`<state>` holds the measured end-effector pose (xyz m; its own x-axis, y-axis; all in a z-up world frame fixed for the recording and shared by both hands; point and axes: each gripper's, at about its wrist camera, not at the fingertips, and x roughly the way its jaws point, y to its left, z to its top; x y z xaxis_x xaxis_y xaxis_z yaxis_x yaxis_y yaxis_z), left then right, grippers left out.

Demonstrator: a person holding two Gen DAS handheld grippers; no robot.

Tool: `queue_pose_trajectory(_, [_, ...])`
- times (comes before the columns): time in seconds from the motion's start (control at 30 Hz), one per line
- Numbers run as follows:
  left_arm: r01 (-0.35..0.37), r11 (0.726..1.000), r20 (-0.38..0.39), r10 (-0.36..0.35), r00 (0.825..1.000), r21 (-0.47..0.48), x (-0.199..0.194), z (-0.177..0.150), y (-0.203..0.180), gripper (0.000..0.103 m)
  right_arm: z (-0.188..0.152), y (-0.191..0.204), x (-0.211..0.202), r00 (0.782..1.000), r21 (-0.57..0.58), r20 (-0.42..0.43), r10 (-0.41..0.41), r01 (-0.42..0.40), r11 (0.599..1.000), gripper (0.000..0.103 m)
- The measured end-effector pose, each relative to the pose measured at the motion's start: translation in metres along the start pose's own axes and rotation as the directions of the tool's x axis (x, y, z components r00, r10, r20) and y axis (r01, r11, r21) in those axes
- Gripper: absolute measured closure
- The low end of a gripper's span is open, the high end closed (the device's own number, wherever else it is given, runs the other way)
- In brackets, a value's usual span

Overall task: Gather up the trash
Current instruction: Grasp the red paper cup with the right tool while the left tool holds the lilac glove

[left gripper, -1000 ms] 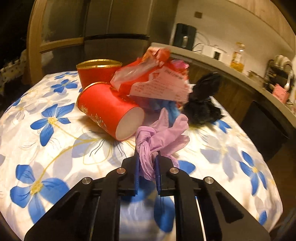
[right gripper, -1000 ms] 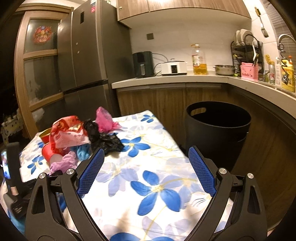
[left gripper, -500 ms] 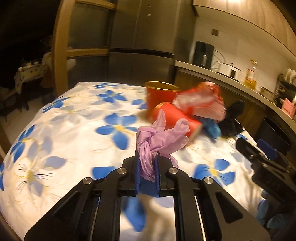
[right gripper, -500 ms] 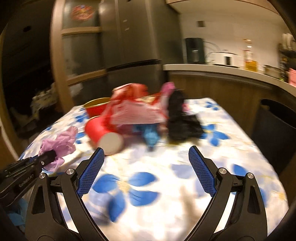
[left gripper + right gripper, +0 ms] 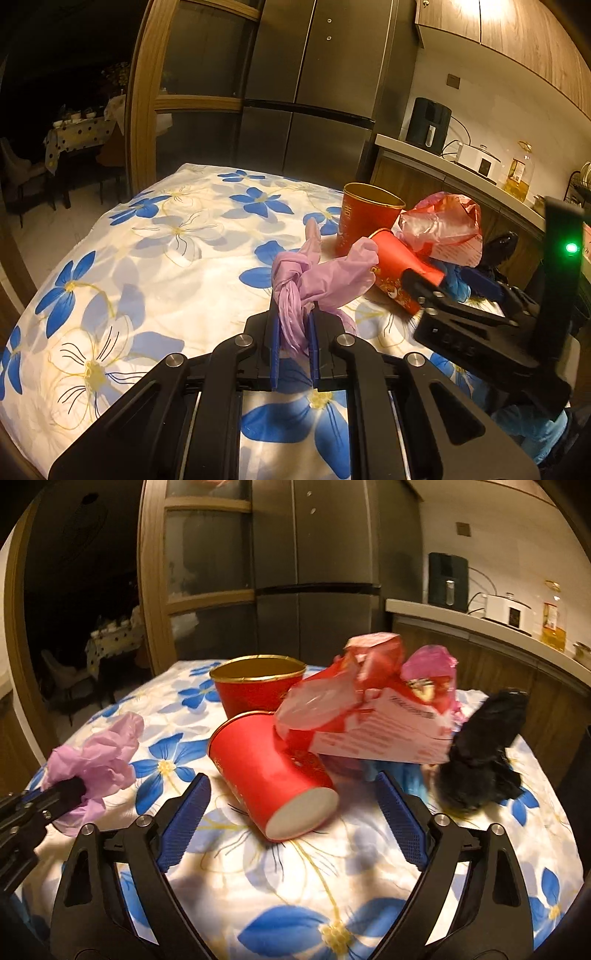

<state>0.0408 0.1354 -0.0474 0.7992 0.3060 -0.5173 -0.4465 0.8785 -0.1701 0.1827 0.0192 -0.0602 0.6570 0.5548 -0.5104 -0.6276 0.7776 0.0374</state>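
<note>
My left gripper (image 5: 291, 325) is shut on a knotted purple glove (image 5: 321, 273) and holds it above the flowered tablecloth (image 5: 147, 258); it also shows at the left of the right wrist view (image 5: 92, 764). My right gripper (image 5: 291, 819) is open and empty, its jaws either side of a red paper cup (image 5: 273, 771) lying on its side. Behind stands an upright red cup with a gold rim (image 5: 258, 686). A crumpled red and pink wrapper (image 5: 369, 705) rests on the cups, with a black bag (image 5: 480, 757) to its right.
A blue glove (image 5: 406, 771) lies partly hidden under the wrapper. A steel fridge (image 5: 306, 92) stands behind the table. A counter (image 5: 461, 166) with appliances runs along the right. A dark doorway with another table (image 5: 74, 133) is at the left.
My right gripper has swung left and closer to the trash pile, now framing the fallen cup. My left gripper has pulled back and left with the purple glove still held.
</note>
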Motion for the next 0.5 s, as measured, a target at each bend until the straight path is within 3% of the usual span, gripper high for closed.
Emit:
queue_pose_trajectory(0.23, [0.001, 1.0, -0.011, -0.001, 1.0, -0.013, 0.003, 0.0, 0.003, 0.091, 0.004, 0.002, 0.02, 0.998, -0.003, -0.063, 0.026, -0.026, 1.0, 0.035])
queue_pose_trajectory(0.5, [-0.003, 1.0, -0.008, 0.003, 1.0, -0.004, 0.0, 0.001, 0.003, 0.091, 0.0, 0.001, 0.01, 0.998, -0.015, -0.032, 0.056, -0.056, 0.998, 0.047])
